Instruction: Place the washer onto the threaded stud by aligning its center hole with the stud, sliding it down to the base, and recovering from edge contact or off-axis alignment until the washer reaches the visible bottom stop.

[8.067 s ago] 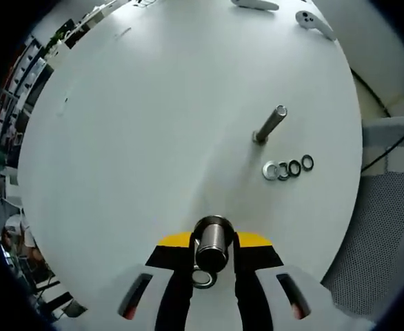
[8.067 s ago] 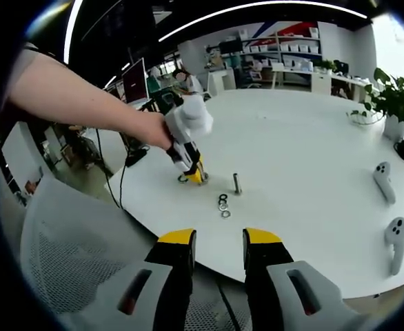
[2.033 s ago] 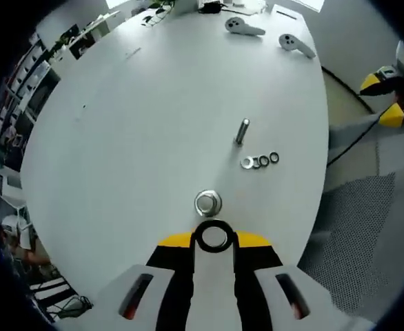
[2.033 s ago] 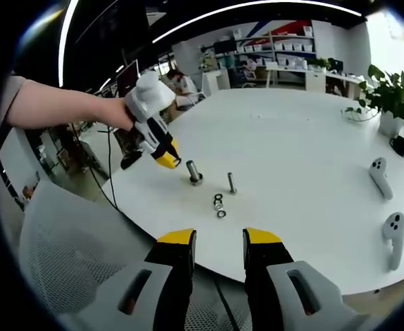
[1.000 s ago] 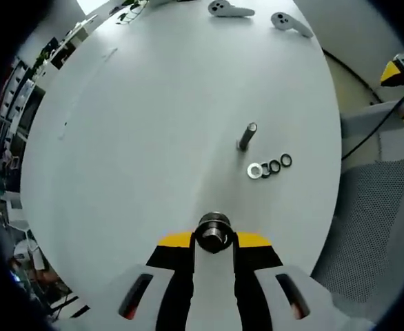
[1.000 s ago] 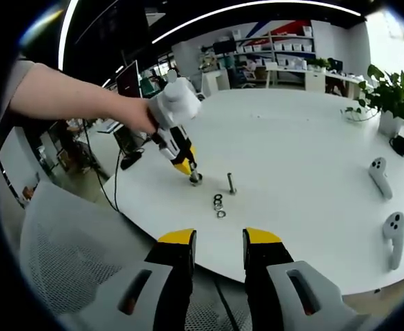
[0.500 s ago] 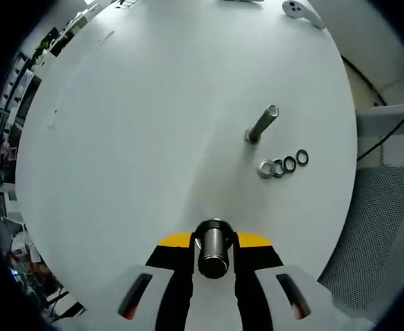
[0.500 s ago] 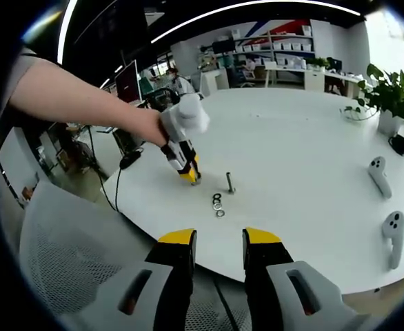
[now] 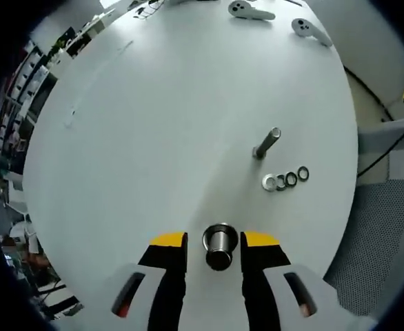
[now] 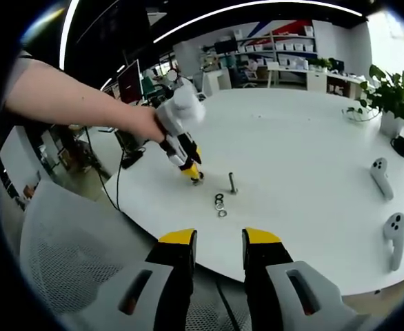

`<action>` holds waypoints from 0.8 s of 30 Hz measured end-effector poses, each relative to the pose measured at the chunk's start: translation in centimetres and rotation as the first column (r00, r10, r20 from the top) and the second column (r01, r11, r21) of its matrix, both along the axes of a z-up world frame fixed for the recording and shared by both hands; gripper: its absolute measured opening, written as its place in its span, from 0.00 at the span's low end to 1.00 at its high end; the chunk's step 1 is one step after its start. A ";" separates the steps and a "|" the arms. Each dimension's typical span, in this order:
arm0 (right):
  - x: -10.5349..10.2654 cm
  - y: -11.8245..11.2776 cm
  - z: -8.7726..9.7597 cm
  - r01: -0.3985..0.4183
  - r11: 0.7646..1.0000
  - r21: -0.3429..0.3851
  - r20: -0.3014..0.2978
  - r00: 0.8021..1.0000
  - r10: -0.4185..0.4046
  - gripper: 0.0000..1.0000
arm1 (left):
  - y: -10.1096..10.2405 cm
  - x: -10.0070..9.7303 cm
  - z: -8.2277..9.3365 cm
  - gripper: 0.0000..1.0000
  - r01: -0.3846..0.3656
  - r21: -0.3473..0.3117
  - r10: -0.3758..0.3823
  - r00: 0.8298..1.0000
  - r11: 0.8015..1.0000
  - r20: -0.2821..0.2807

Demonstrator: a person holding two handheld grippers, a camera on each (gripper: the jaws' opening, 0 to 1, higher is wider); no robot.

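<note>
In the left gripper view our left gripper (image 9: 217, 243) stands with its yellow-tipped jaws parted, gripping nothing; the thick threaded stud (image 9: 220, 247) rises between them, a dull steel cylinder with a flat round top. Whether a washer sits at its base we cannot tell, since the stud's own top hides it. Beyond it on the smooth white round table (image 9: 154, 124) stands one thinner steel bolt (image 9: 266, 143), upright, and just beside it lies a row of three small rings (image 9: 285, 180): one bright metal washer (image 9: 269, 183) and two dark ones, touching. Two white controllers (image 9: 251, 10) rest at the far edge.

In the right gripper view our right gripper (image 10: 218, 243) hangs off the table over a grey mesh chair back (image 10: 71, 248), jaws apart and empty.
</note>
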State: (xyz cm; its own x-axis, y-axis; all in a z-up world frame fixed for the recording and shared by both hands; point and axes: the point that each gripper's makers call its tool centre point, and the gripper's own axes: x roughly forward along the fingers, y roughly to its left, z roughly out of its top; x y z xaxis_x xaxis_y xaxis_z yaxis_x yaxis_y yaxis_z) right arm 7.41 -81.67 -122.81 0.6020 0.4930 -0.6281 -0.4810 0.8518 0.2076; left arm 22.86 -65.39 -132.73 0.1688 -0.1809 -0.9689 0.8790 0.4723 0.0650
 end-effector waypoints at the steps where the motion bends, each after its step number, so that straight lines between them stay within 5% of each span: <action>1: 0.0 0.0 0.0 -0.001 1.000 0.001 0.001 1.000 0.001 0.29 | 0.0 0.0 0.4 0.29 -0.016 -0.016 0.016 1.000 1.000 0.014; 8: -0.1 0.2 0.0 -0.012 1.000 0.002 0.002 1.000 0.012 0.29 | 2.0 -0.5 2.5 0.29 -0.090 -0.086 0.098 0.991 0.992 0.094; 13: -0.2 0.2 0.0 -0.013 1.000 0.002 0.000 1.000 0.013 0.29 | 2.8 -1.9 4.3 0.29 -0.172 -0.191 0.196 0.974 0.966 0.114; 24: -0.2 0.3 0.0 -0.019 1.000 0.006 -0.003 1.000 0.019 0.29 | 3.4 -5.5 8.0 0.30 -0.218 -0.364 0.292 0.942 0.905 0.163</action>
